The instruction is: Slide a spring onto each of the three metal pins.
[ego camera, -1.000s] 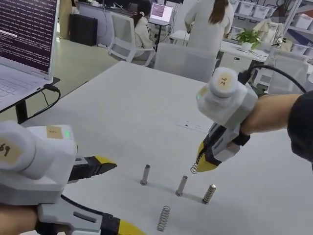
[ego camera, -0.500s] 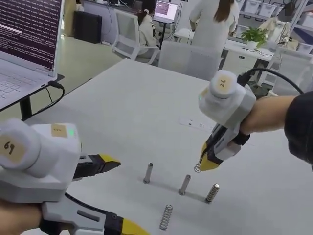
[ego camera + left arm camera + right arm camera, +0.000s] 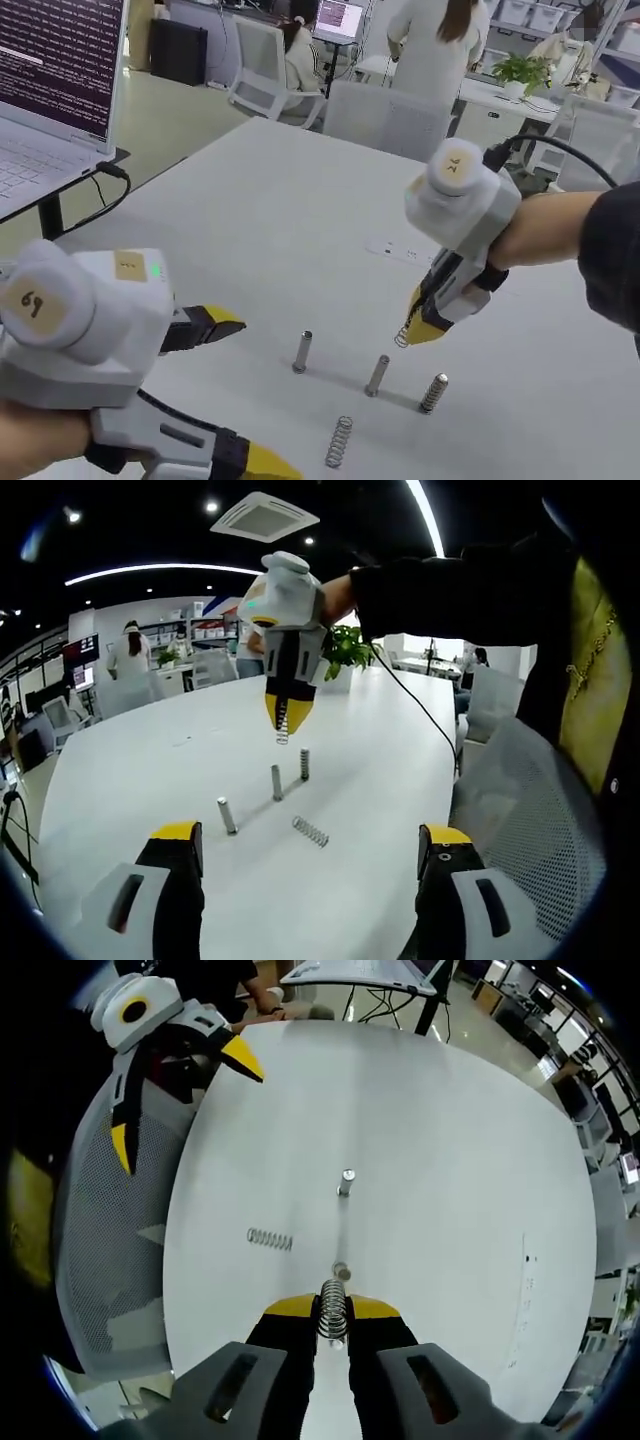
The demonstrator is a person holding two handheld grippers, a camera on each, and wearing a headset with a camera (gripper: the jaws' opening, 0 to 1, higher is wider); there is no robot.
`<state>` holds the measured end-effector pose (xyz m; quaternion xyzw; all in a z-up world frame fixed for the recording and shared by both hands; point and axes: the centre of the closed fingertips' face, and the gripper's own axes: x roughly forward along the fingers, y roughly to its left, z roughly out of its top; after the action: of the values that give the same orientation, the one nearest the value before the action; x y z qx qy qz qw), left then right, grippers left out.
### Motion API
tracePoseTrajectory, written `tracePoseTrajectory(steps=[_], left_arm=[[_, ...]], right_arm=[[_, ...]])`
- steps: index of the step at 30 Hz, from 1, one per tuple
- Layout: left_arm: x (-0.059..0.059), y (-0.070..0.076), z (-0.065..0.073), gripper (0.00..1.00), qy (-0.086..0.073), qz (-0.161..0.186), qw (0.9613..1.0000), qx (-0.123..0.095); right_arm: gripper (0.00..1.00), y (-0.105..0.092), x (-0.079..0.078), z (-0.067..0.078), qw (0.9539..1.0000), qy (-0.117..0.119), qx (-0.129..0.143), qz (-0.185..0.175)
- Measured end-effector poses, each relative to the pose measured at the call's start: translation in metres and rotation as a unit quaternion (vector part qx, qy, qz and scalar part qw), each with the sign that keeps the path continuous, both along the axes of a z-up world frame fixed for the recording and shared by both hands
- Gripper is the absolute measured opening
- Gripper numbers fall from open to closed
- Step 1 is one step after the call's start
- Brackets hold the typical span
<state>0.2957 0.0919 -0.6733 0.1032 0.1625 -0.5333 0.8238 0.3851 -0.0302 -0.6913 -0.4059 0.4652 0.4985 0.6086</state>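
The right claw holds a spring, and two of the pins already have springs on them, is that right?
Not quite: the head view shows only the right-hand pin already sprung; the middle pin and left-hand pin are bare. The right claw does hold a spring.

White table (image 3: 270, 220). Left tool (image 3: 246, 394) and right tool (image 3: 420, 335): white housings, black jaws tipped yellow, tan round labels (image 3: 453, 166) with dark numerals. Held spring (image 3: 401, 338), loose spring (image 3: 338, 442) and pins (image 3: 302, 352): silver-grey metal, the springs banded by their coils.
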Motion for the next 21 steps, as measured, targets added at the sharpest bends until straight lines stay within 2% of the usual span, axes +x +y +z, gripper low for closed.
tracePoseTrajectory(steps=[10,21], left_arm=[[0.012,0.004,-0.006,0.85,0.001,0.008,0.9999,0.007],[0.016,0.005,-0.012,0.84,-0.003,0.01,0.9998,0.017]], right_arm=[[0.08,0.004,-0.005,0.0,1.0,0.0,-0.001,0.002],[0.08,0.005,-0.005,-0.001,1.0,-0.001,-0.006,0.007]])
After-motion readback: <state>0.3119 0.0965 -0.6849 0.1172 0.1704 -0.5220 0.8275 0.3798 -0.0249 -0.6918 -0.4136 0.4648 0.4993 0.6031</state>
